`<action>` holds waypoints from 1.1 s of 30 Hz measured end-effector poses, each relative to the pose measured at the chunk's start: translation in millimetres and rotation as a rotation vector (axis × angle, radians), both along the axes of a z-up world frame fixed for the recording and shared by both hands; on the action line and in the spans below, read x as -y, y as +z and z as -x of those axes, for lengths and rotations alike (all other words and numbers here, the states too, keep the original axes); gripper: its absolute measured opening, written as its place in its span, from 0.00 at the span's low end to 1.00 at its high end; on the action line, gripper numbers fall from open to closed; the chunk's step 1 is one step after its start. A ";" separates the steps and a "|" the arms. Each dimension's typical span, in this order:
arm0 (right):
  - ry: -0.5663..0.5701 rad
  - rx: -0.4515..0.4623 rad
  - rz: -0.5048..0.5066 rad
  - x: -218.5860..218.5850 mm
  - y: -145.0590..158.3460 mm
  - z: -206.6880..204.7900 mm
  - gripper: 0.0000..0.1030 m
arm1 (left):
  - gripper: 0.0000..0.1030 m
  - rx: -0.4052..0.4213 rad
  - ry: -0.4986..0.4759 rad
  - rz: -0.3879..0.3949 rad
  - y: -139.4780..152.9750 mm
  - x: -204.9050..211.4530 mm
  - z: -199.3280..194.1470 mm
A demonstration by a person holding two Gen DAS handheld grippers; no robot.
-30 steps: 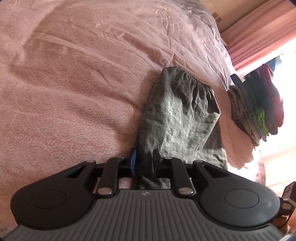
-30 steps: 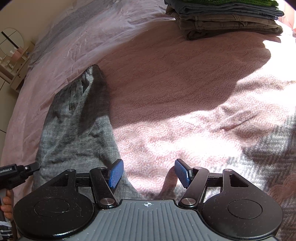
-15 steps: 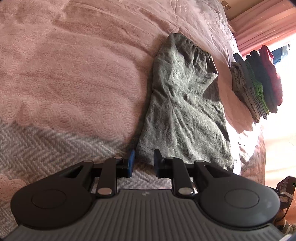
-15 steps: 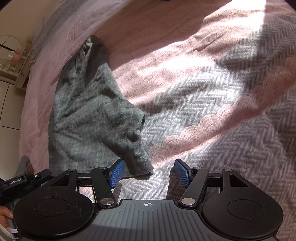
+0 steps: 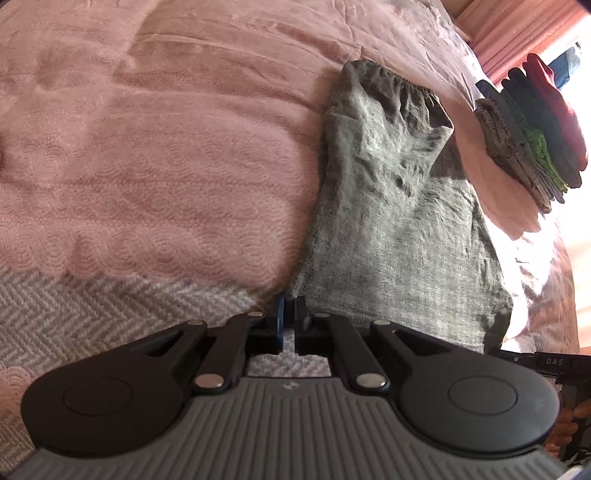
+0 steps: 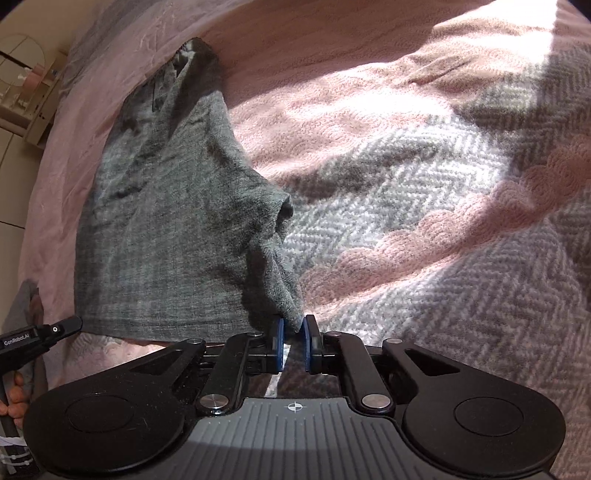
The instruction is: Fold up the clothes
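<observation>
A pair of grey shorts (image 5: 391,206) lies stretched out on the pink bedspread (image 5: 166,155), elastic waistband at the far end. My left gripper (image 5: 289,308) is shut on the near left corner of the hem. In the right wrist view the grey shorts (image 6: 173,221) run away to the upper left, and my right gripper (image 6: 293,328) is shut on the bunched near right corner of the hem. The left gripper's tip (image 6: 40,336) shows at the left edge of that view.
A stack of folded clothes (image 5: 528,129) in grey, green and red sits at the far right of the bed by the pink curtains (image 5: 517,33). A grey herringbone blanket (image 6: 461,258) covers the near part of the bed. A shelf with a round mirror (image 6: 22,66) stands beyond.
Both grippers have closed onto the hem corners of the shorts; the right one was open half a second ago. The left gripper's fingers narrowed to a pinch.
</observation>
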State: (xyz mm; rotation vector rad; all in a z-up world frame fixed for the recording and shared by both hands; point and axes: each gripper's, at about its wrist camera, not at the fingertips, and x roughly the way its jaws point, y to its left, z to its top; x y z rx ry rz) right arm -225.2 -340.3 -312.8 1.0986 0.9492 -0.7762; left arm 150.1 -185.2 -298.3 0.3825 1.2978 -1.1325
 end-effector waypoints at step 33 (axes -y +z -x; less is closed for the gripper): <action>0.188 -0.145 0.364 -29.7 26.6 -96.9 0.49 | 0.07 0.148 -0.252 0.093 19.7 50.3 25.2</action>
